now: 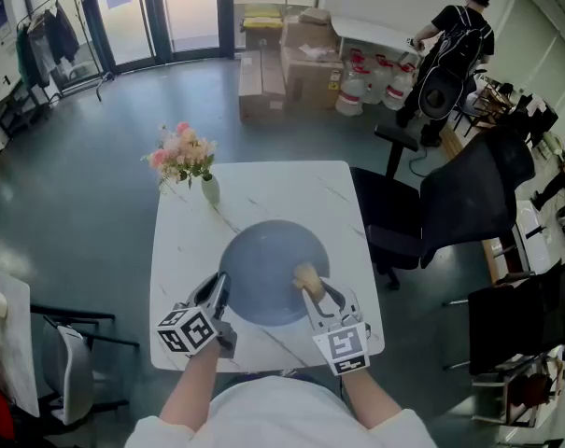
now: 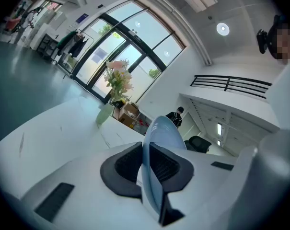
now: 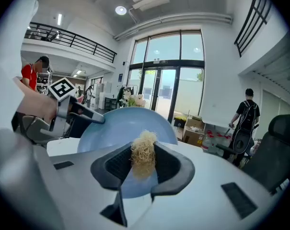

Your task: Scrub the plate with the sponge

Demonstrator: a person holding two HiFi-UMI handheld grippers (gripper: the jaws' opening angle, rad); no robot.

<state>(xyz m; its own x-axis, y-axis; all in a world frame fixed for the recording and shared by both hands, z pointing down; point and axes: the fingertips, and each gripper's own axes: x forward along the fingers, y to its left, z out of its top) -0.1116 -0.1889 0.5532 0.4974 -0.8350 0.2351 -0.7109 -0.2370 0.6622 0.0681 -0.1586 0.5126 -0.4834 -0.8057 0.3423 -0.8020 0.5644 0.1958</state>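
Note:
A large pale blue plate (image 1: 268, 269) lies on the white marble table (image 1: 263, 187). My left gripper (image 1: 221, 289) is shut on the plate's near-left rim; in the left gripper view the plate's edge (image 2: 156, 143) stands clamped between the black pads. A tan fibrous sponge (image 1: 306, 278) rests on the plate's right part, and my right gripper (image 1: 314, 294) is shut on it. In the right gripper view the sponge (image 3: 144, 153) sits squeezed between the pads, with the plate (image 3: 116, 128) behind it and my left gripper (image 3: 89, 115) on its rim at the left.
A small vase of pink flowers (image 1: 200, 171) stands at the table's far-left corner. Black office chairs (image 1: 459, 203) are close on the right. Cardboard boxes (image 1: 291, 63) and a person in black (image 1: 455, 49) are far back. Another chair (image 1: 72, 362) is at the near left.

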